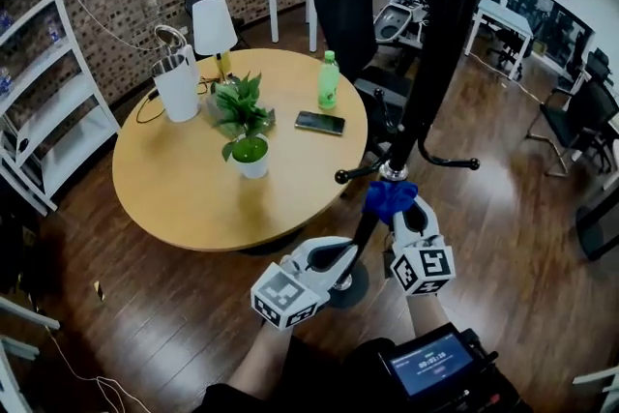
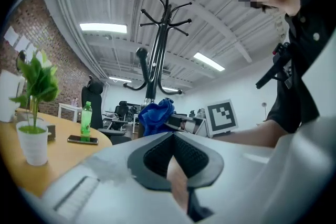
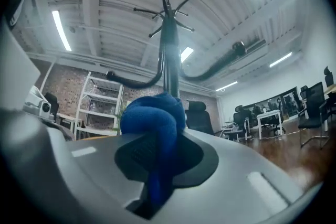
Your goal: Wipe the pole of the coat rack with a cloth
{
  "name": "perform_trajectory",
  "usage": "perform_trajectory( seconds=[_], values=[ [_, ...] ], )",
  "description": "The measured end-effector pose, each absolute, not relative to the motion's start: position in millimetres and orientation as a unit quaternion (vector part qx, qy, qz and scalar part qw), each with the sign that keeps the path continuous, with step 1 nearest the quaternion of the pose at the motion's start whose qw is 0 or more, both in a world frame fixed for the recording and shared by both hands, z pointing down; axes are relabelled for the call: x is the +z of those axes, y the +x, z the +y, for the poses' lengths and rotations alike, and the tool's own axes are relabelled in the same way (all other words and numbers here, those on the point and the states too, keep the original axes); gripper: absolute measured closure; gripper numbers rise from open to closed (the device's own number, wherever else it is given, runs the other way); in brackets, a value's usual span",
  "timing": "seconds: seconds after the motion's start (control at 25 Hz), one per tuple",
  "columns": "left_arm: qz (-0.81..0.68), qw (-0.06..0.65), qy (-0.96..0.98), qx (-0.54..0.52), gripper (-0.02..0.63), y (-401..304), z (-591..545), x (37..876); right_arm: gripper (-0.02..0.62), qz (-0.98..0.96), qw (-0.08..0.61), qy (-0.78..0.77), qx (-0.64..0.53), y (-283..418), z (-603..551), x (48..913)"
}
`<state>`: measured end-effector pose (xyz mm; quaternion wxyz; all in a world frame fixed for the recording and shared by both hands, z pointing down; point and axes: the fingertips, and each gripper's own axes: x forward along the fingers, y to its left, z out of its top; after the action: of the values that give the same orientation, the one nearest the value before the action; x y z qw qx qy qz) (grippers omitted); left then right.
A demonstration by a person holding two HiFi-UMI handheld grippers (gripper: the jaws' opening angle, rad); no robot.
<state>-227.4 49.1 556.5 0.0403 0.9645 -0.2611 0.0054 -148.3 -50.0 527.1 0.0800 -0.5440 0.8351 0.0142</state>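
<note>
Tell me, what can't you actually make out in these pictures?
Rack top: cut off by the head view's upper edge.
Base: head view, partly behind left gripper.
Phone screen: head view, too small.
Pole behind cloth: right gripper view, cloth covers it.

The coat rack (image 1: 437, 63) runs off the head view's top edge, so its top is cut away. Its base (image 1: 354, 291) sits mostly behind the left gripper (image 1: 356, 249). The cloth (image 1: 389, 200) covers the stretch of pole it wraps and fills the gap between the right gripper's (image 3: 155, 155) 2 jaws. A pinkish sliver between the left gripper's pads (image 2: 191, 157) cannot be identified. Digits on the screen (image 1: 431, 366) are too small to read.
</note>
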Motion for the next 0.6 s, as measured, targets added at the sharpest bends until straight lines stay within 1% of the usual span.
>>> perform_trajectory(
  seconds=[0.08, 0.28, 0.44, 0.6],
  values=[
    [-0.254, 0.043, 0.966, 0.015, 0.604, -228.0, 57.8, 519.2, 0.546, 0.835, 0.088, -0.543, 0.011, -148.0, -47.6, 490.0],
    [-0.254, 0.046, 0.965, 0.036, 0.604, -237.9, 82.7, 442.6, 0.546, 0.858, 0.072, -0.509, -0.007, -157.2, -2.4, 421.7],
    [-0.248, 0.017, 0.968, 0.022, 0.604, -240.6, 106.5, 381.2, 0.546, 0.894, 0.101, -0.435, -0.018, -168.6, 62.4, 365.3],
    [-0.241, 0.005, 0.97, 0.005, 0.604, -234.9, 124.1, 351.3, 0.546, 0.919, 0.114, -0.377, -0.007, -174.6, 104.6, 331.1]
  ],
)
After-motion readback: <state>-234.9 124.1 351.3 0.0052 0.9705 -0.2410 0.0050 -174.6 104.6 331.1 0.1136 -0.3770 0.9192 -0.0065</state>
